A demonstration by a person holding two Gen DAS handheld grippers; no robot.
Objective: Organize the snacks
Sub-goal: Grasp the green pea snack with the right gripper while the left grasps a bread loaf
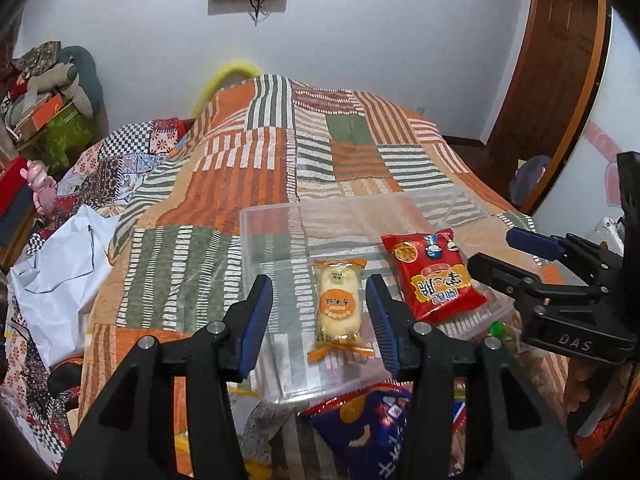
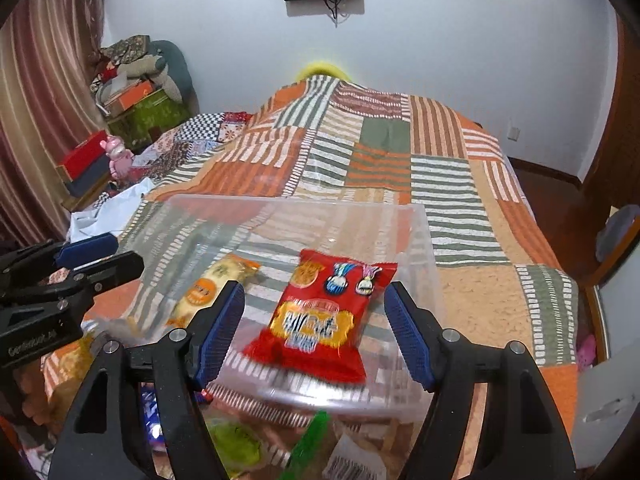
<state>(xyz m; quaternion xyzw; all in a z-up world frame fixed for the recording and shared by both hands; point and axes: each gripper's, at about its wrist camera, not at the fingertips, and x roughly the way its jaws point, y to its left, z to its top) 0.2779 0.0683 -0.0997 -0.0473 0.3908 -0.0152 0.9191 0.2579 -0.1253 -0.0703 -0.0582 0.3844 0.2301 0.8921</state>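
Observation:
A clear plastic bin sits on the patchwork bedspread. Inside it lie a pale yellow snack pack with orange ends and a red snack bag, which looks blurred and rests over the bin's near rim. My left gripper is open and empty just above the yellow pack. My right gripper is open and empty, its blue pads either side of the red bag without touching it. It also shows in the left wrist view.
More snacks lie on the bed in front of the bin: a blue bag, a green packet and a white barcode pack. A white sheet lies at the left. The bedspread stretches behind.

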